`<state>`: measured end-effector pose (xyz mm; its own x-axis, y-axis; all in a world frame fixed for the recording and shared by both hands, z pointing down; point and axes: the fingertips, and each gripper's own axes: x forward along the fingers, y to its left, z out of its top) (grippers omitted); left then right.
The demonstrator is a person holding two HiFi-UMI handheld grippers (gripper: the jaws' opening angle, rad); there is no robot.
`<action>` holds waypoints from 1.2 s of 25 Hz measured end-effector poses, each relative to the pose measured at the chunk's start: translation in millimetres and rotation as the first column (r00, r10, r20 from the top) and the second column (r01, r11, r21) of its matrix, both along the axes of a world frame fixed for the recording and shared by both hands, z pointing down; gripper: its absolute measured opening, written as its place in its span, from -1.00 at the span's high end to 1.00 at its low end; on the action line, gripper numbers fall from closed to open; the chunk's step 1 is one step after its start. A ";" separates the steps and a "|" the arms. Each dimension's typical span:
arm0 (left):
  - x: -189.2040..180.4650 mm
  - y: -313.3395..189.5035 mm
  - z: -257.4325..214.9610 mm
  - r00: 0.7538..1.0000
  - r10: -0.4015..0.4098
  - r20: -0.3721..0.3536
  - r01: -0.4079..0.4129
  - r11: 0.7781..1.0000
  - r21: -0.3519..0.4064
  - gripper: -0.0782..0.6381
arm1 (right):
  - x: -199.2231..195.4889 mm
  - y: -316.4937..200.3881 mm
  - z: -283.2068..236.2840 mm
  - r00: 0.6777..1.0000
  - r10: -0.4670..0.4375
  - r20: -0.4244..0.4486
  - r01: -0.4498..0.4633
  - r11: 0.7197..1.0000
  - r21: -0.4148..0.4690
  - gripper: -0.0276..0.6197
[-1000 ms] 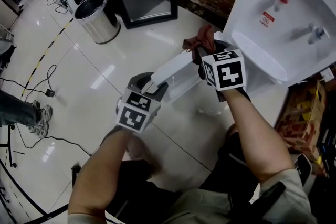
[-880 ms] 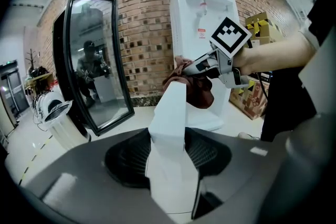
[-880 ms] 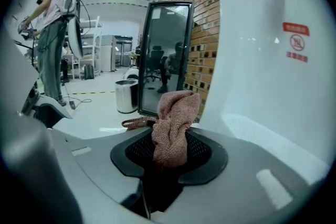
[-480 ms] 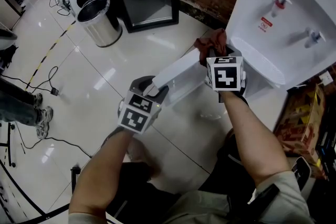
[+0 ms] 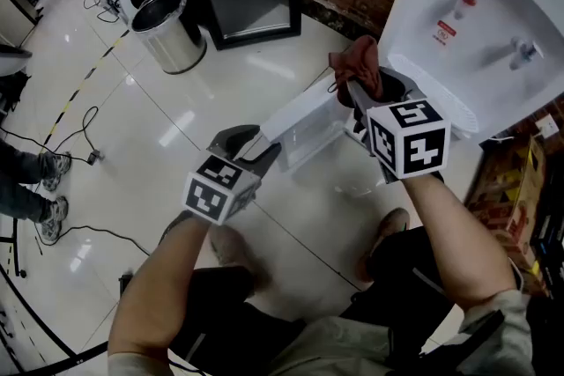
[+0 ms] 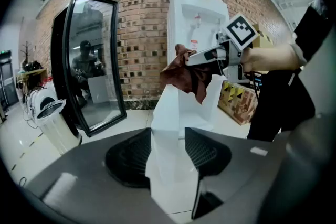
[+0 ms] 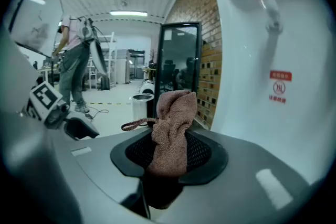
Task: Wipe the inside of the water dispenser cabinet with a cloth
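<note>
The right gripper (image 5: 356, 91), clamped on the cloth (image 5: 356, 62), has risen in the last second from the cabinet (image 5: 319, 139) mouth to just beside the dispenser (image 5: 476, 40) tray. The left gripper (image 5: 256, 145) still pinches the open door (image 5: 300, 112). With the cloth outside the cabinet, wiping looks paused or finished.

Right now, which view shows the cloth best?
The right gripper view: the cloth fills the centre, pinched between the jaws of the right gripper. The head view shows only its bunched end; the left gripper view shows it smaller, from the side.
</note>
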<state>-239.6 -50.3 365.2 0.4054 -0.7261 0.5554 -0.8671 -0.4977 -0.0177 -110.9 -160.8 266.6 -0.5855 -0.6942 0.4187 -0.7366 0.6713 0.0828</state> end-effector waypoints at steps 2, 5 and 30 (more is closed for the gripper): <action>-1.5 3.8 -7.0 0.998 -0.005 -0.066 0.005 1.000 -0.001 0.24 | -5.2 23.6 -9.3 0.996 -0.084 -0.024 0.085 0.996 0.032 0.45; -6.4 1.3 -18.1 0.985 -0.052 -0.166 0.052 0.999 -0.003 0.24 | -11.6 54.4 -2.2 0.978 -0.199 -0.062 0.201 0.979 0.027 0.45; -2.1 -31.5 -22.9 0.943 -0.044 -0.329 0.028 0.998 -0.052 0.43 | -111.8 135.8 118.5 0.695 -0.688 -0.210 0.693 0.718 -0.059 0.45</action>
